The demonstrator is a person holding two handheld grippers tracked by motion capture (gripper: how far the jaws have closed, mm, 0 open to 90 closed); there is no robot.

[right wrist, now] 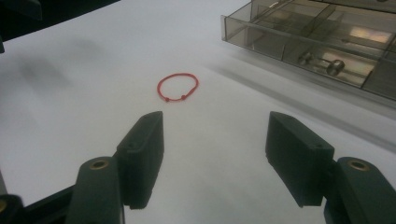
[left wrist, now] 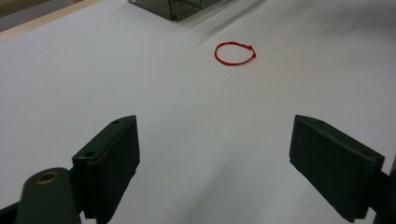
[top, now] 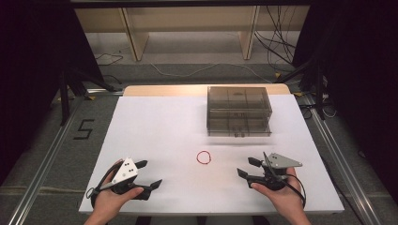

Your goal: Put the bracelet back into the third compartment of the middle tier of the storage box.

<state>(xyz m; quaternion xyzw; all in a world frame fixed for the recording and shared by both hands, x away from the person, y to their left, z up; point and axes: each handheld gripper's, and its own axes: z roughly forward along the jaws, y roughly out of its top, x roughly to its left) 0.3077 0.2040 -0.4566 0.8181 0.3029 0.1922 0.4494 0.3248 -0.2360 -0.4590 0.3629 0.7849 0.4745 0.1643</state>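
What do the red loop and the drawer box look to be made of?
Red loop: thin cord or string, probably, matte, with small knots or beads; it could be elastic. Drawer box: smoky see-through plastic, glossy, dividers visible through its walls; the drawer pulls look metallic.

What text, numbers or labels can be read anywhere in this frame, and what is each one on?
"5": marked in black on the grey floor left of the table, seen in the high view.
Nothing legible on the smoky clear drawer box, the red string loop, the left gripper or the right gripper.
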